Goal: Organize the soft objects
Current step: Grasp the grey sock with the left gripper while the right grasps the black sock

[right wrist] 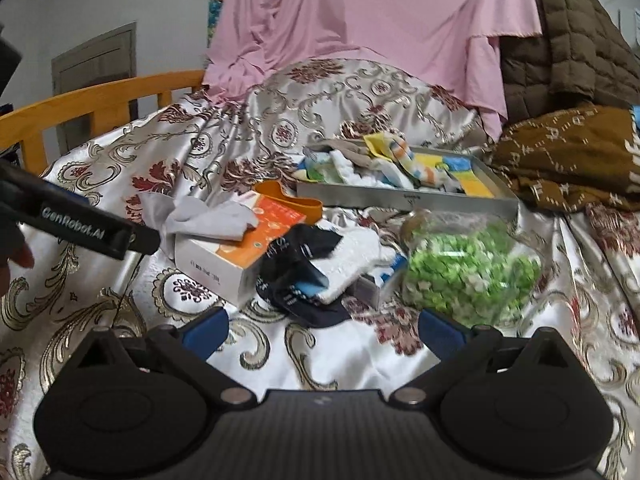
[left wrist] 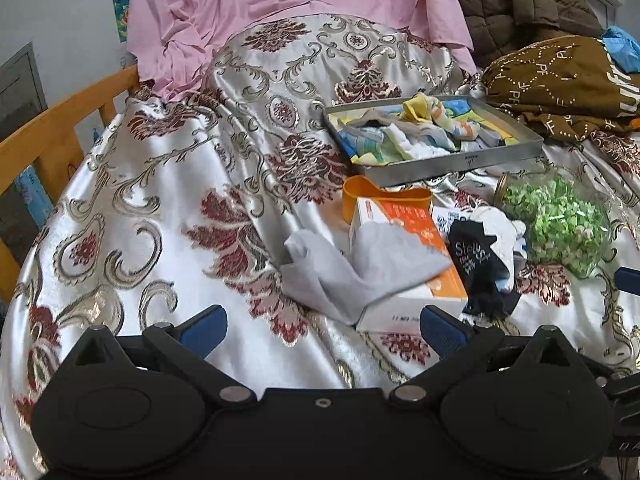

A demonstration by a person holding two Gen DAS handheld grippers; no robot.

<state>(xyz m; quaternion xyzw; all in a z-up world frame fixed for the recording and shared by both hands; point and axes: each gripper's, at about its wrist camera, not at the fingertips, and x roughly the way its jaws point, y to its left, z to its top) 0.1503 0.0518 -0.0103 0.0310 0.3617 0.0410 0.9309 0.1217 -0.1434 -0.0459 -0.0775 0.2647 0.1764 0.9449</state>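
Observation:
A grey sock [left wrist: 352,268] [right wrist: 208,218] lies draped over an orange-and-white box [left wrist: 404,256] [right wrist: 248,248] on the bed. Right of it lie a black sock [left wrist: 480,268] [right wrist: 296,268] and a white sock [left wrist: 500,228] [right wrist: 352,256], overlapping. A metal tray [left wrist: 460,162] [right wrist: 400,200] farther back holds several colourful socks. My left gripper [left wrist: 324,328] is open, just short of the grey sock and box, nothing between its fingers. My right gripper [right wrist: 324,332] is open too, just short of the black sock. The left gripper's body [right wrist: 80,228] shows at the left of the right wrist view.
A clear bag of green bits [left wrist: 560,224] [right wrist: 472,272] lies right of the socks. An orange holder [left wrist: 384,200] [right wrist: 292,200] sits behind the box. A brown printed cloth [left wrist: 560,84], pink sheet [left wrist: 280,4] and wooden bed rail [left wrist: 60,128] ring the patterned bedspread [left wrist: 160,208].

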